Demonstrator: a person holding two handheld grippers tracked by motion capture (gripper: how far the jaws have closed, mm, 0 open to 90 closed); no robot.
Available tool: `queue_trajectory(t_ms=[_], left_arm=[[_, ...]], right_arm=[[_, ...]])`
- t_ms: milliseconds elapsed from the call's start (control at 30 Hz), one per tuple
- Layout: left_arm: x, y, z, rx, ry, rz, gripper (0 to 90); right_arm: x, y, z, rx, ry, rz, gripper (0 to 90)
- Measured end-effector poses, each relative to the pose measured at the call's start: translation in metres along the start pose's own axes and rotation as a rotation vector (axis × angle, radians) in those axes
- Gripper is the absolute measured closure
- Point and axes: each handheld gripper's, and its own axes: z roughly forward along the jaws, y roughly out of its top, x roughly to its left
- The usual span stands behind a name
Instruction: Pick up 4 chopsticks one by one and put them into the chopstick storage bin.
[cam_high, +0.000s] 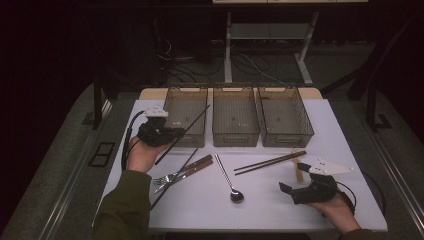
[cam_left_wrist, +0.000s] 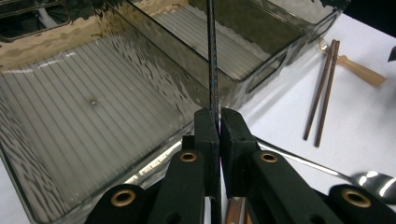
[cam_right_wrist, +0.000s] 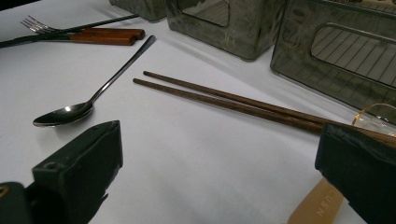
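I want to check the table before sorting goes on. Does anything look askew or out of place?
Little stands out. The left tool holds a black chopstick slanted over the left bin. Its likely mate lies apart under the forks. A pale spoon sits partly under the brown chopsticks.

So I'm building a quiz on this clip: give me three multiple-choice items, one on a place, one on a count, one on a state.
1. Where does the spoon lie?
A in a bin
B on the table
C in the right gripper

2. How many bins stand in the row?
A two
B three
C four

3. How is the left gripper?
A shut on the black chopstick
B open, holding nothing
C shut on a fork

Key: B, it rests on the white top between the hands; B, three stand side by side; A, its pads clamp the thin black stick.
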Motion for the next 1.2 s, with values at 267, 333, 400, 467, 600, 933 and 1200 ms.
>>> queue_trajectory(t_ms=[267,333,400,467,600,933,1200], left_arm=[[0.011,0.012,0.006,-0.012,0.006,-0.014,85.7],[0.014,0.016,0.007,-0.020,0.011,-0.018,85.7],[0.016,0.020,0.009,-0.017,0.018,-0.018,85.7],[0.018,0.025,0.011,-0.016,0.023,-0.014,85.7],[0.023,0.033,0.017,-0.016,0.034,-0.013,85.7],[0.038,0.052,0.029,0.003,0.068,-0.013,85.7],[0.054,0.061,0.042,-0.014,0.081,-0.003,85.6]], right_arm=[[0.000,0.000,0.000,-0.001,0.000,0.001,1.0],[0.000,0.000,-0.001,-0.003,0.000,0.002,1.0],[0.000,0.000,0.000,-0.005,0.000,0.003,1.0],[0.000,0.000,-0.001,-0.008,0.001,0.006,1.0],[0.000,0.000,-0.001,-0.010,0.003,0.011,1.0],[0.000,0.000,-0.002,-0.015,0.005,0.009,1.0],[0.000,0.000,-0.002,-0.018,0.006,0.007,1.0]])
